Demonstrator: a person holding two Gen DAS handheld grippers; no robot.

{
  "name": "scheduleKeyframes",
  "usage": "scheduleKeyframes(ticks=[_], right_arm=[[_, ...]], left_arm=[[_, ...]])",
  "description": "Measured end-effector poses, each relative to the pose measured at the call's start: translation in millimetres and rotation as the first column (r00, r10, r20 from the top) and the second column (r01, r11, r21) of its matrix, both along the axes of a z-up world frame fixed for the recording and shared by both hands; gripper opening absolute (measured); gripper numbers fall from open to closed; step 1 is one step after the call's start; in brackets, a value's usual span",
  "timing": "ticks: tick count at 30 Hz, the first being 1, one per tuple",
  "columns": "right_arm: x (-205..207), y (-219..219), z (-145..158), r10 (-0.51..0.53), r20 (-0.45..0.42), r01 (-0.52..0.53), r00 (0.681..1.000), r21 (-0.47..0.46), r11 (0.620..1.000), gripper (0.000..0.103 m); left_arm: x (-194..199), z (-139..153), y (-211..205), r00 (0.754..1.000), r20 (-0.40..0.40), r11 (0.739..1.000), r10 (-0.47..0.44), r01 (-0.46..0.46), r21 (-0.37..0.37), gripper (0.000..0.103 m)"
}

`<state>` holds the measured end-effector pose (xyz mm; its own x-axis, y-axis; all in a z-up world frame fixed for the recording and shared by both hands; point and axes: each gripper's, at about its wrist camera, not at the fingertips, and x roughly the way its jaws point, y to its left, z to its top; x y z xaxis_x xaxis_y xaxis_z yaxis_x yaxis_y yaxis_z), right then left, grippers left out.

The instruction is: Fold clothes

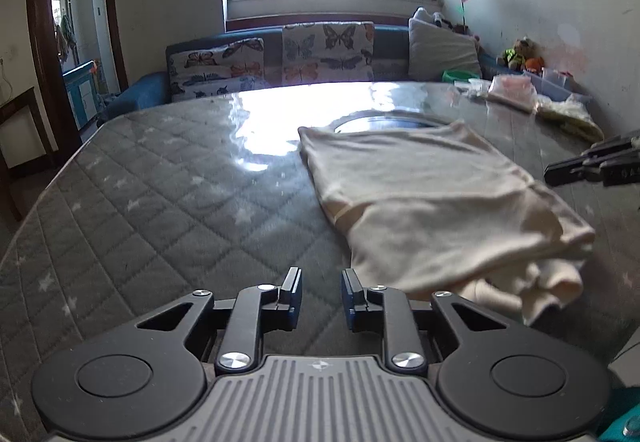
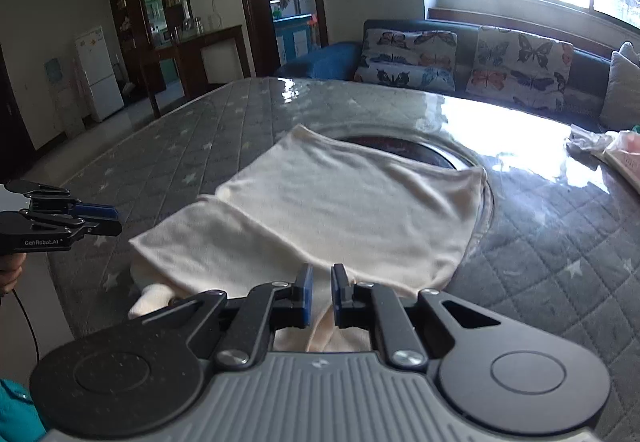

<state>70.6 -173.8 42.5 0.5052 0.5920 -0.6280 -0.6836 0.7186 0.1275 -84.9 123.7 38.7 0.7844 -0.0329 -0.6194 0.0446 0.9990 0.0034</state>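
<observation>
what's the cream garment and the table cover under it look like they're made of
Cream garment: soft matte knit, probably cotton jersey; it drapes limply in rounded folds. Table cover: grey quilted fabric with stitched diamonds and stars, seemingly under clear glossy plastic or glass, given the window glare.

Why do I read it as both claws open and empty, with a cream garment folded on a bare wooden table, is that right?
Nearly. The table is not bare wood: a grey quilted cover with white stars lies over it, clear in the left wrist view. The rest stands: the left claw and right claw are open and empty, and the cream garment lies folded.

Soft matt cream cloth garment (image 2: 344, 209); glossy clear film over quilted grey table cover (image 1: 168, 177).
</observation>
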Motion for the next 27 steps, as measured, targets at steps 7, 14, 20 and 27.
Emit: scheduleKeyframes(ticks=[7,14,20,27], right_arm=[[12,29,-16,0.033,0.002,-0.033,0.999,-0.015,0.999,0.01],[18,32,-34,0.02,-0.024,-0.021,0.999,-0.048,0.999,0.01],[16,26,-37,0.025,-0.03,-0.027,0.999,-0.067,0.997,0.01],[15,26,-29,0.027,-0.01,-0.027,1.0,-0.052,0.998,0.01]], left_arm=[[56,4,-23,0.997,0.007,0.993,-0.079,0.079,-0.084,0.024],[95,-25,-18,0.996,-0.054,0.992,-0.066,0.06,-0.112,0.024],[90,-35,-3,0.998,-0.06,0.998,-0.029,0.025,-0.063,0.026],[80,-29,-8,0.999,-0.031,0.999,-0.037,0.038,0.008,0.025]])
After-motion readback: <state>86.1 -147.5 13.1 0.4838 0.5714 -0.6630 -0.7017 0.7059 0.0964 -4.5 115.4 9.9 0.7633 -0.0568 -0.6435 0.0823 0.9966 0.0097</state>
